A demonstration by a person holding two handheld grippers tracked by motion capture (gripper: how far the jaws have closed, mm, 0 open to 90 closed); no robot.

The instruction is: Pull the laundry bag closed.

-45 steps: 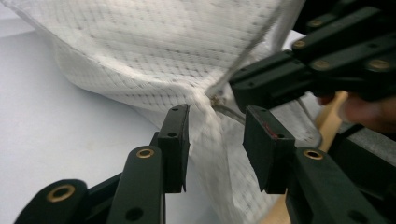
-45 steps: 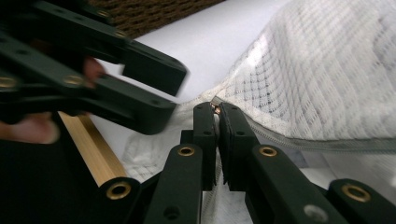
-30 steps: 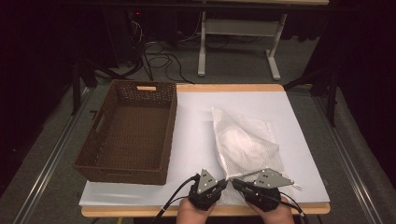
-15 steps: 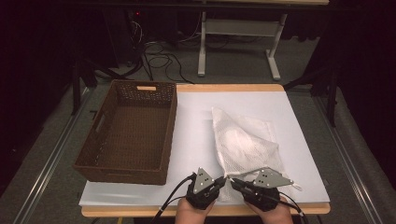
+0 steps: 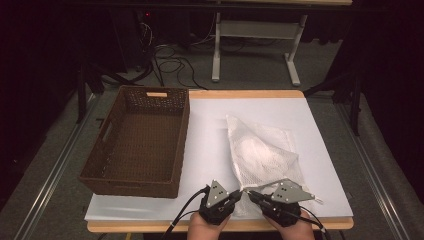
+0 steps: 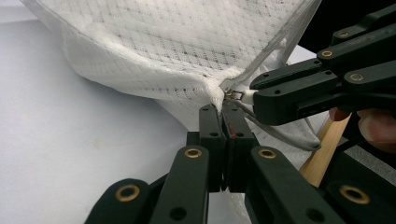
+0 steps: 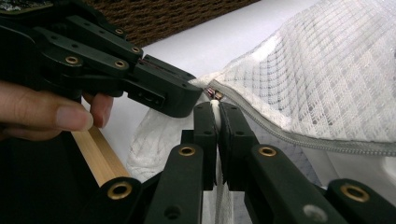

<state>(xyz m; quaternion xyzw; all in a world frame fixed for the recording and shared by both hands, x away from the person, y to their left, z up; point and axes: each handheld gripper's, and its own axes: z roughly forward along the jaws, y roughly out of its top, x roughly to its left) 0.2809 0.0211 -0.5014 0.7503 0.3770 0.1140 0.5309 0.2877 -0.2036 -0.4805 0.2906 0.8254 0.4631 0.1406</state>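
A white mesh zip bag (image 5: 260, 150) lies on the white table top, its near corner lifted between my two grippers at the front edge. My left gripper (image 5: 237, 193) (image 6: 223, 108) is shut on the bag's corner fabric (image 6: 212, 91) just beside the zipper's end. My right gripper (image 5: 249, 192) (image 7: 215, 108) faces it tip to tip. It is shut on the zipper pull (image 7: 215, 95), and its jaws have just closed a little tighter on it. The zipper line (image 7: 299, 135) runs off to the right along the bag's edge. A hand holds each gripper.
A brown wicker basket (image 5: 135, 186) with nothing in it stands on the table's left half, close to my left gripper. The wooden front edge (image 7: 95, 151) of the table lies right under both grippers. Beyond the table are floor cables and a white table frame (image 5: 255, 35).
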